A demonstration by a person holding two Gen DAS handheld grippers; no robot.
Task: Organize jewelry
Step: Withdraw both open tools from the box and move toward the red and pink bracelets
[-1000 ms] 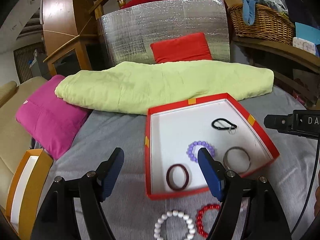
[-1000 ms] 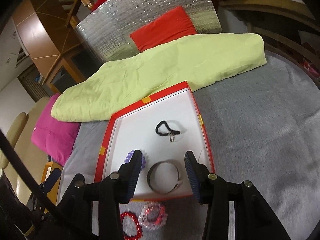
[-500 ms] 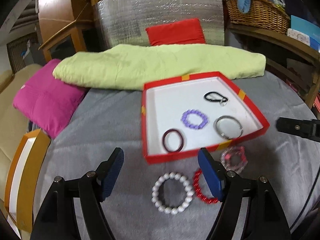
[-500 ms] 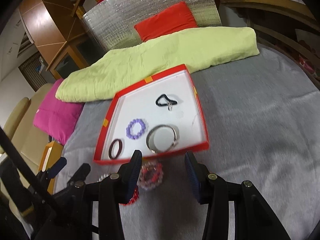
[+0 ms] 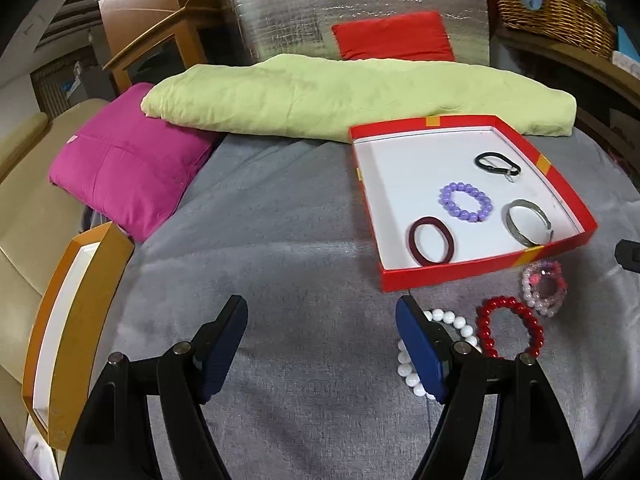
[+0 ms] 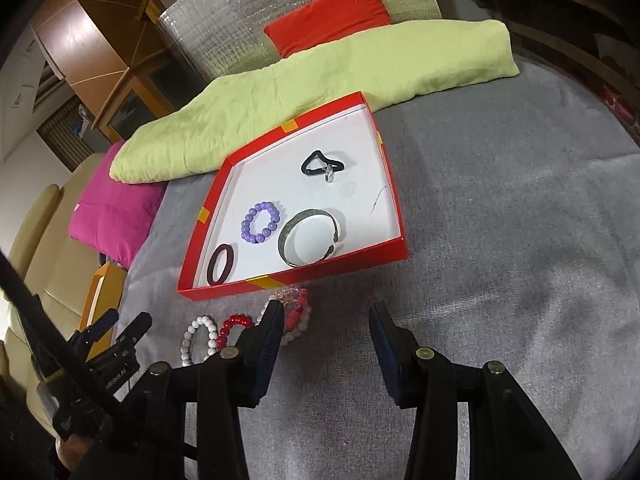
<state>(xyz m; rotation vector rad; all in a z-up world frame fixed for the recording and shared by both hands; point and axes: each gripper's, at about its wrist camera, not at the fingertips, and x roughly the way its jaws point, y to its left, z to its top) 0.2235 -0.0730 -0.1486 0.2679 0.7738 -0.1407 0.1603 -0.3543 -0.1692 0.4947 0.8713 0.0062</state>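
A red box with a white floor (image 5: 472, 272) (image 6: 304, 276) lies on the grey blanket. Inside it are a maroon band (image 5: 431, 240) (image 6: 221, 264), a purple bead bracelet (image 5: 465, 202) (image 6: 262, 222), a silver bangle (image 5: 528, 222) (image 6: 310, 238) and a black hair tie (image 5: 497, 164) (image 6: 322, 166). In front of the box lie a white bead bracelet (image 5: 448, 320) (image 6: 196, 338), a red bead bracelet (image 5: 510, 332) (image 6: 236, 324) and a pink bead bracelet (image 5: 545, 286) (image 6: 296, 306). My left gripper (image 5: 320, 340) is open and empty, left of the loose bracelets. My right gripper (image 6: 326, 332) is open and empty, just right of the pink bracelet.
A green folded quilt (image 5: 340, 96) (image 6: 320, 84) lies behind the box. A magenta cushion (image 5: 128, 164) (image 6: 114, 212) sits at the left. An orange box (image 5: 68, 320) stands at the blanket's left edge. A wicker basket (image 5: 552, 4) is at the back right.
Both grippers have pulled back from over the box toward the near side. The left one has also shifted left. The loose bracelets in front of the box have come into view.
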